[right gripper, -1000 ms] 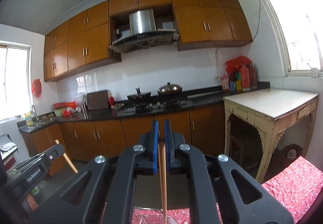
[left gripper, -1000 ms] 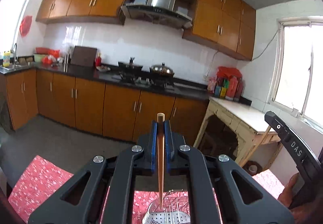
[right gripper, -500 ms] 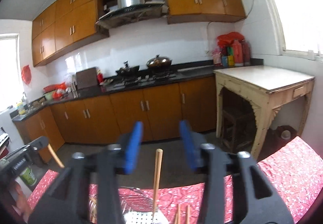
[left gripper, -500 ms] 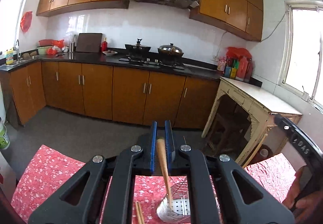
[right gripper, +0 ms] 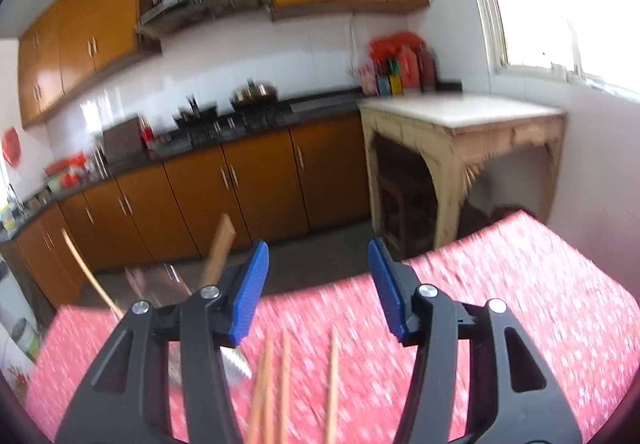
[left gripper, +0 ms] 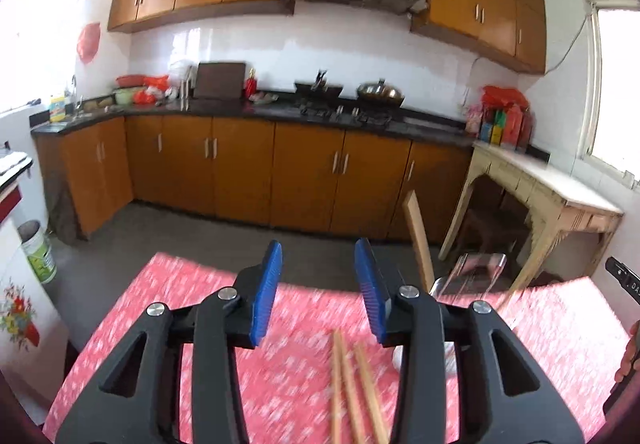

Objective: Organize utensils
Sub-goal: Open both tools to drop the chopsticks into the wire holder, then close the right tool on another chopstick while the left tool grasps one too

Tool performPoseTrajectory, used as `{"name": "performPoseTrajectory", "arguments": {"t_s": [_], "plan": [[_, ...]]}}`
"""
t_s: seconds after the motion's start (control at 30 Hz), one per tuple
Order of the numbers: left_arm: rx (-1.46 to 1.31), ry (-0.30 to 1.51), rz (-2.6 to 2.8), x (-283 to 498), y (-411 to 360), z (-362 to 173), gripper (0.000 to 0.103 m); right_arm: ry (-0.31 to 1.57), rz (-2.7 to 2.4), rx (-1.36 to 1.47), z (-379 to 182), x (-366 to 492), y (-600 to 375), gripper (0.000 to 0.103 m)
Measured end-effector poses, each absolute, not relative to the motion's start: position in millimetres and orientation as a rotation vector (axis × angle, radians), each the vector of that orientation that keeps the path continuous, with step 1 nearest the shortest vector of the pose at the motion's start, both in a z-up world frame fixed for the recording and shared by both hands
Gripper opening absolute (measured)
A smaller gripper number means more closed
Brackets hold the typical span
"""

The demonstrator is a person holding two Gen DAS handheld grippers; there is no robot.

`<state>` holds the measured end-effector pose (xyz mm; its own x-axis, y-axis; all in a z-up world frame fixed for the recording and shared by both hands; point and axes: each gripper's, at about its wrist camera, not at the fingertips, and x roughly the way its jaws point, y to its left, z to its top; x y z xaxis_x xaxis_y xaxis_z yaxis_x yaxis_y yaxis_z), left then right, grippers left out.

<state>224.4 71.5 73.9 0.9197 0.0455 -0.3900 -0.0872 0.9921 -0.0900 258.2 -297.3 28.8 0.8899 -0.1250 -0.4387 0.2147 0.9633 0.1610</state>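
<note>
My left gripper (left gripper: pixel 318 284) is open and empty above the red flowered tablecloth (left gripper: pixel 200 284). Wooden chopsticks (left gripper: pixel 352 384) lie on the cloth just below it. To its right a metal utensil holder (left gripper: pixel 472 280) stands with two wooden handles (left gripper: pixel 418 240) sticking up. My right gripper (right gripper: pixel 314 282) is open and empty over the cloth (right gripper: pixel 520 284). Chopsticks (right gripper: pixel 280 384) lie below it. The holder (right gripper: pixel 160 284) with a wooden handle (right gripper: pixel 218 254) is to its left. A metal utensil head (right gripper: pixel 236 364) shows by the left finger.
The table's far edge drops to a grey floor (left gripper: pixel 160 228). Kitchen cabinets (left gripper: pixel 240 168) run along the back. A beige side table (right gripper: pixel 460 132) stands at the right. The other gripper's tip (left gripper: pixel 624 280) shows at the right edge.
Both grippers were shut on wooden handles over the holder. Both have opened and let go, then drawn back. The handles now stand in the holder, and chopsticks have come into view.
</note>
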Motion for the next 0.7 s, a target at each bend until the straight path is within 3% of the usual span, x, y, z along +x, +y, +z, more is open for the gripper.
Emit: {"name": "performPoseTrajectory", "arguments": {"t_s": [0.17,0.3,0.6,0.67,0.7], "plan": [[-0.093,0.521,0.073,205.0,76.9,14.7,0.05,0.619,-0.151,0.19,-47.3,240.6,-286.9,0.05],[-0.058,0.631,0.043,190.7,71.8,-34.6,0.05,0.764,-0.096,0.172,-99.7,226.6,-268.6,0.04],[0.0,0.722,-0.029,173.7,49.3,-74.9,0.05,0.859,-0.12,0.124,-139.2,220.3,-251.8,0.036],[0.006,0.745,-0.04,174.8,45.2,-80.4,0.05,0.853,-0.134,0.101,-141.0,219.7,-251.4,0.025],[0.003,0.76,-0.047,176.2,43.6,-82.9,0.05,0.852,-0.13,0.1,-140.1,220.4,-251.5,0.014]]}}
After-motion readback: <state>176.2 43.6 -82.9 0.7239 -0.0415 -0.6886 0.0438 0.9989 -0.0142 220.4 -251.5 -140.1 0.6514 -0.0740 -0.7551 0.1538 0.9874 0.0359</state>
